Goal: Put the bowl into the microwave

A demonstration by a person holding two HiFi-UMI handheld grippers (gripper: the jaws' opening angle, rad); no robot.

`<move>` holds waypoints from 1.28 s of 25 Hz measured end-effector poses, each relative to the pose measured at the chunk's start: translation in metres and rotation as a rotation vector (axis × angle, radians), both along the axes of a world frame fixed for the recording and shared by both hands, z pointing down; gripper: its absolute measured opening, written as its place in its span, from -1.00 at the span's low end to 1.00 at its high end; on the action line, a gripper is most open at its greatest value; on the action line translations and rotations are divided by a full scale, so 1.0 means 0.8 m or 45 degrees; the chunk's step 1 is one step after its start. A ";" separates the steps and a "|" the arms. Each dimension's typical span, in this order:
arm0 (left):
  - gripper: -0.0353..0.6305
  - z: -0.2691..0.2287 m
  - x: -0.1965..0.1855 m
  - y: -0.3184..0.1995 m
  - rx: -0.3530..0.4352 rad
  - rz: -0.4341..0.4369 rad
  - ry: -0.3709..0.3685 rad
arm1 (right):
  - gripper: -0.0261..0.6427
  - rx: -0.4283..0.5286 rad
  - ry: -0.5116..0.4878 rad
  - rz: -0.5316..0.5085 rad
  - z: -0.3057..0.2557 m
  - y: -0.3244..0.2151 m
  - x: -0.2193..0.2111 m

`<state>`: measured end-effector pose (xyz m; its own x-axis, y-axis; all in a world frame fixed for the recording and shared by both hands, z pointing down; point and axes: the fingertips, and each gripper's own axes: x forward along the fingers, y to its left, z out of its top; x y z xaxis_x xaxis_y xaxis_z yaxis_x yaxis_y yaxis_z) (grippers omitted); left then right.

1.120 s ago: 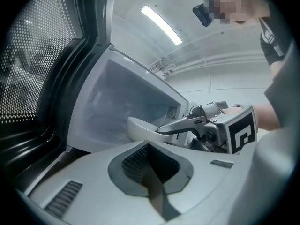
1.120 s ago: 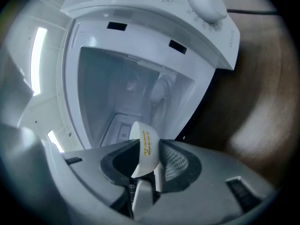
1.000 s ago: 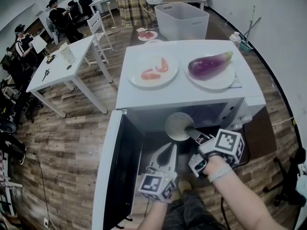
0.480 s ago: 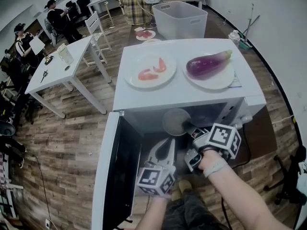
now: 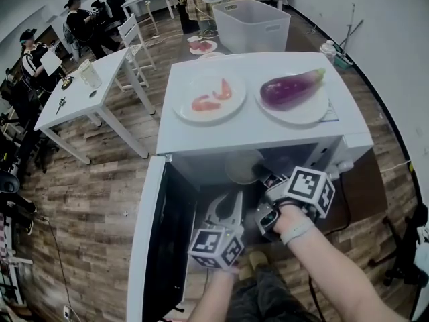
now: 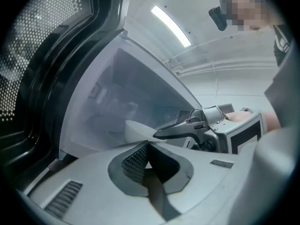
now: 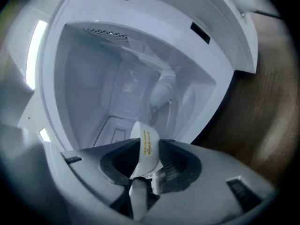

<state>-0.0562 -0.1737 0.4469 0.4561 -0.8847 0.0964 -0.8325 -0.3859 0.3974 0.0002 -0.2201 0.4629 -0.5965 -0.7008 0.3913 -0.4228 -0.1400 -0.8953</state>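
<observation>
At the open front of the white microwave (image 5: 255,134), two loaded plates on its top, its door (image 5: 164,247) swung wide to the left and hanging clear of the opening. The cavity (image 7: 122,93) looks empty and lies straight ahead of the right gripper (image 5: 261,176), which points into it and slightly down. The white bowl (image 5: 242,166) sits at the threshold, its far edge already tucked under the microwave's front lip in the head view and the rest outside. The right gripper view shows the bowl (image 7: 146,146) edge-on: the right gripper (image 7: 149,158) pinches its wall near the rim, one jaw inside and one outside, with a yellow label showing just above the pads. So the bowl hangs off the gripper's front, between it and the cavity, not yet resting on anything I can see. The left gripper (image 5: 231,203) is lower and to the left, beside the door, jaws pressed together with nothing in them. From its own view the bowl (image 6: 140,128) and the right gripper (image 6: 180,131) lie just ahead and right. The right hand is plainly nearer. My read: a straight push inward, then a lowering onto the cavity floor, minding the roof edge above the rim.
</observation>
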 end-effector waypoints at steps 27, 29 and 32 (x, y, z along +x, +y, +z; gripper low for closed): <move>-0.89 0.002 0.009 -0.017 -0.042 -0.005 0.046 | -0.32 0.362 0.212 -0.184 -0.033 -0.002 0.009; -0.89 0.003 0.009 -0.018 -0.047 -0.010 0.048 | -0.32 0.391 0.230 -0.200 -0.037 0.001 0.011; -0.89 0.004 0.008 -0.020 -0.055 -0.016 0.053 | -0.32 0.411 0.263 -0.220 -0.037 0.008 0.016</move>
